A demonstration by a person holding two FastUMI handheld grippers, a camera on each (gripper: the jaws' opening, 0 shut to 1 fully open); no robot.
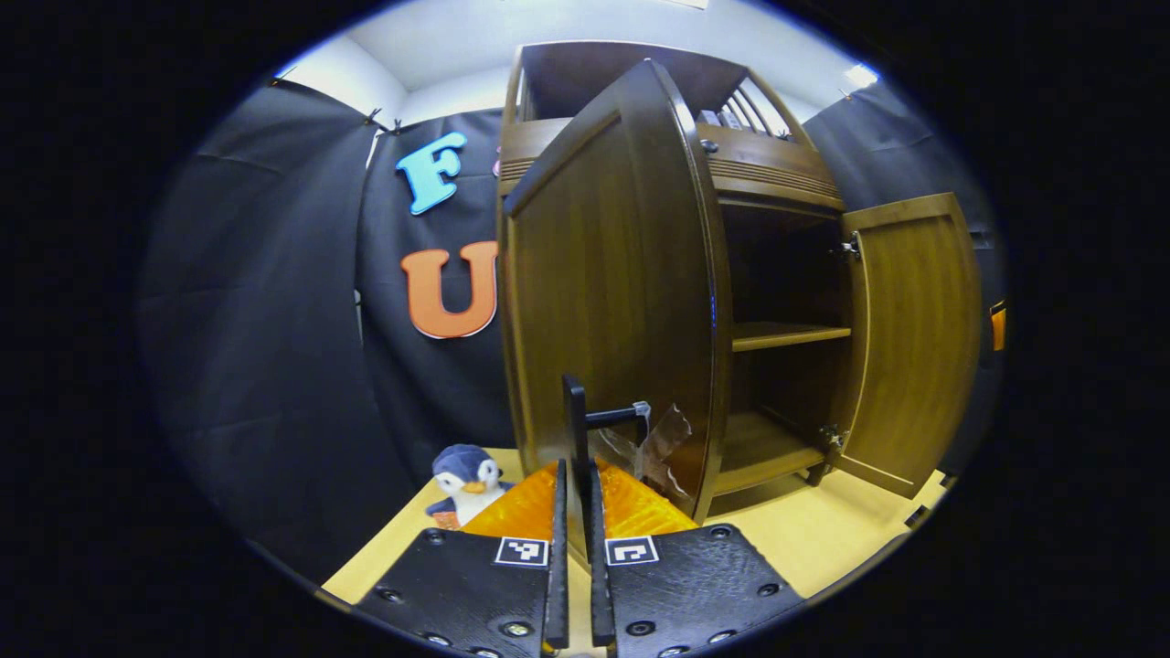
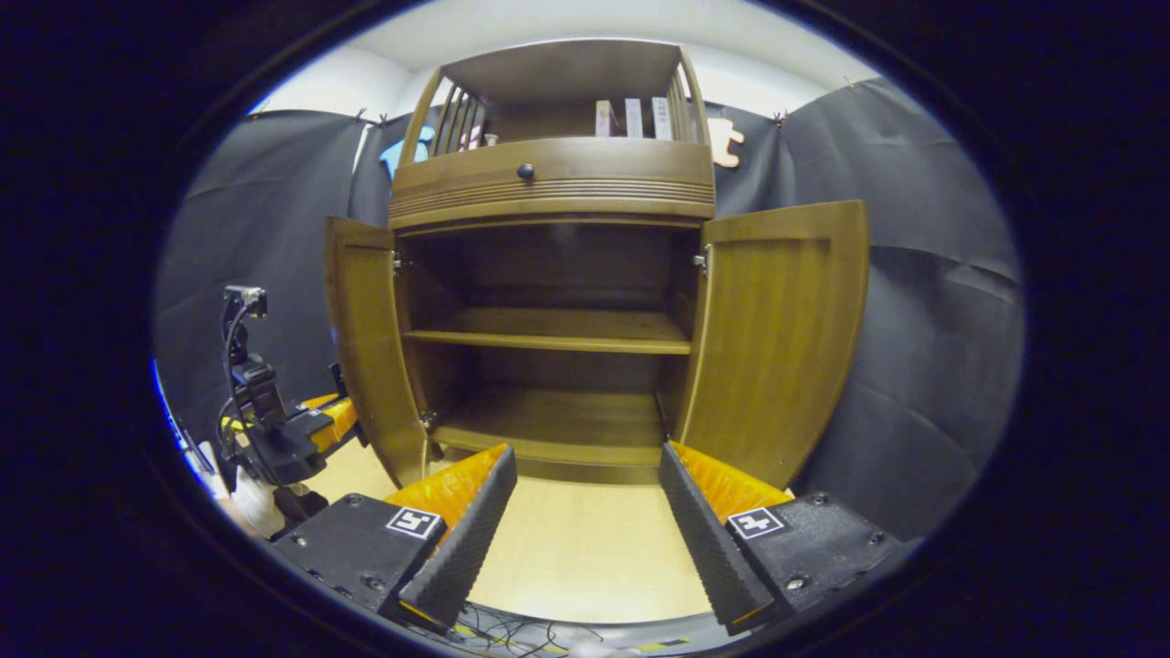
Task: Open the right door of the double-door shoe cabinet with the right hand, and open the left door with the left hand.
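Note:
The brown wooden shoe cabinet (image 2: 548, 183) stands with both doors swung out. In the left gripper view the left door (image 1: 603, 292) is edge-on close in front, and its dark bar handle (image 1: 575, 420) runs down between the fingers of my left gripper (image 1: 576, 480), which is shut on it. The right door (image 1: 914, 338) hangs wide open farther off. In the right gripper view my right gripper (image 2: 585, 452) is open and holds nothing, a short way in front of the cabinet's bare shelves (image 2: 548, 340), between the left door (image 2: 366, 347) and the right door (image 2: 777, 338). The left gripper (image 2: 288, 425) shows beside the left door.
A plush penguin (image 1: 466, 484) sits on the light wooden floor (image 2: 585, 548) left of the cabinet. Above the doors is a drawer with a knob (image 2: 526, 171), and books (image 2: 631, 117) stand on the top shelf. Black cloth walls close in on both sides.

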